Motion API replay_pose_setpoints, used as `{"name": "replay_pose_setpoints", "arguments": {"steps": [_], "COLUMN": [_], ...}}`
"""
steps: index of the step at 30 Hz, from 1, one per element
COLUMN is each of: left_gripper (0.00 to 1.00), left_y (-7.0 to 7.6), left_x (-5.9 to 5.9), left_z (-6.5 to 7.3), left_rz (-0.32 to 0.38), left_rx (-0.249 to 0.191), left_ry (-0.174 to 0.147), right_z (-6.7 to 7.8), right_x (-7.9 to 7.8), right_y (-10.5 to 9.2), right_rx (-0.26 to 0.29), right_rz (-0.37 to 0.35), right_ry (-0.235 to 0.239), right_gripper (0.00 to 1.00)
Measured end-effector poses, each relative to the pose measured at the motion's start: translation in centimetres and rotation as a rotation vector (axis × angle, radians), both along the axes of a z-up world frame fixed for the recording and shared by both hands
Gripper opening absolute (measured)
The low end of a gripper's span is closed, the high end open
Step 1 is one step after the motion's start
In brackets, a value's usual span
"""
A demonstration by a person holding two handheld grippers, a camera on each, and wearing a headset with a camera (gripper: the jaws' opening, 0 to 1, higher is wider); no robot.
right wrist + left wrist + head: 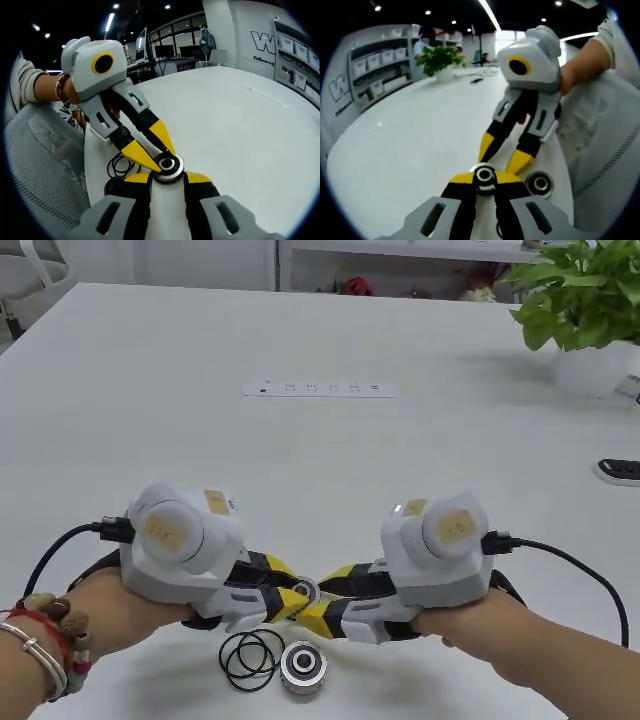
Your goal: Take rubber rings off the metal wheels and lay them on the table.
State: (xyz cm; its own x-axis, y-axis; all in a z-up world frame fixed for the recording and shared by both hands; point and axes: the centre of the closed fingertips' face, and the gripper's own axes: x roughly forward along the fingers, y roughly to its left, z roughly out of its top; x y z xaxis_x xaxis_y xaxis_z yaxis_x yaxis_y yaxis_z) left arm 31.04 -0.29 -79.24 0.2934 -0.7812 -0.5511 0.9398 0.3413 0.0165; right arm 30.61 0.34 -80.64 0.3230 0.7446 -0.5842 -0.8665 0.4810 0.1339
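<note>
- The held wheel (305,591) is up off the table (320,460), right in front of me, where the two sets of tips meet.
- My left tongs (485,179) are clamped on it. In the left gripper view the yellow tips sit tight against both sides of the wheel.
- My right tongs (168,179) come in from the other side with the jaws spread, one tip on each side of the same wheel. Honestly can't tell if they're pressing on it or just sitting next to it.
- In the head view both tools lie nearly flat and point inward at each other, with their tips almost nose to nose just above the tabletop.
- My left hand (110,610) wraps the body of its tool from below and behind, with the wrist low near the table edge. The bead bracelets (60,625) are on that wrist.
- My right hand (470,625) mirrors it, gripping from underneath with the forearm angled in from the lower right.
- Some rubber rings (252,653) lie flat on the table just below the tips, closer to me, overlapping in a loose bunch.
- A loose wheel (302,665) rests on the table right beside those rings, on their right.
- Further out there's a white power strip (318,389) mid-table and a potted plant (580,290) at the far right corner.
</note>
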Motion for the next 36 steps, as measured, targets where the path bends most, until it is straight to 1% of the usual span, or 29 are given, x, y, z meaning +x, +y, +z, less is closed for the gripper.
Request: {"name": "replay_pose_setpoints", "arguments": {"steps": [4,9,11,13,14,15,20,24,25,30,32,36], "left_gripper": [0.14,0.14,0.14,0.14,0.14,0.14,0.14,0.14,0.14,0.14,0.14,0.14], "left_y": [0.0,0.0,0.0,0.1,0.1,0.1,0.1,0.1,0.1,0.1,0.1,0.2], "left_x": [0.0,0.0,0.0,0.1,0.1,0.1,0.1,0.1,0.1,0.1,0.1,0.1], "left_z": [0.0,0.0,0.0,0.0,0.0,0.0,0.0,0.0,0.0,0.0,0.0,0.0], "left_rz": [0.0,0.001,0.006,0.013,0.017,0.018,0.016,0.013,0.012,0.011,0.013,0.019], "left_rx": [-0.002,-0.001,0.0,-0.003,-0.007,-0.009,-0.007,-0.006,-0.006,-0.006,-0.008,-0.012], "left_ry": [0.0,-0.001,-0.001,0.003,0.007,0.008,0.004,0.0,-0.001,-0.005,-0.004,-0.002], "right_z": [-0.1,-0.1,-0.2,-0.4,-0.5,-0.5,-0.5,-0.6,-0.6,-0.5,-0.4,-0.1], "right_x": [-0.1,-0.2,-0.2,-0.1,0.2,0.2,0.3,0.5,0.5,0.7,0.9,1.2], "right_y": [-0.1,-0.3,-0.6,-0.8,-1.1,-1.0,-1.0,-1.1,-1.1,-1.3,-1.5,-1.7], "right_rx": [-0.006,-0.028,-0.051,-0.06,-0.056,-0.053,-0.063,-0.055,-0.051,-0.048,-0.038,-0.014], "right_rz": [0.007,0.032,0.052,0.044,0.008,0.015,0.021,-0.004,-0.016,-0.038,-0.059,-0.092], "right_ry": [0.006,-0.012,-0.032,-0.025,-0.005,0.0,-0.015,0.008,0.02,0.031,0.046,0.058], "right_gripper": [0.21,0.18,0.13,0.05,0.02,0.02,0.01,0.0,0.0,0.0,0.0,0.0]}}
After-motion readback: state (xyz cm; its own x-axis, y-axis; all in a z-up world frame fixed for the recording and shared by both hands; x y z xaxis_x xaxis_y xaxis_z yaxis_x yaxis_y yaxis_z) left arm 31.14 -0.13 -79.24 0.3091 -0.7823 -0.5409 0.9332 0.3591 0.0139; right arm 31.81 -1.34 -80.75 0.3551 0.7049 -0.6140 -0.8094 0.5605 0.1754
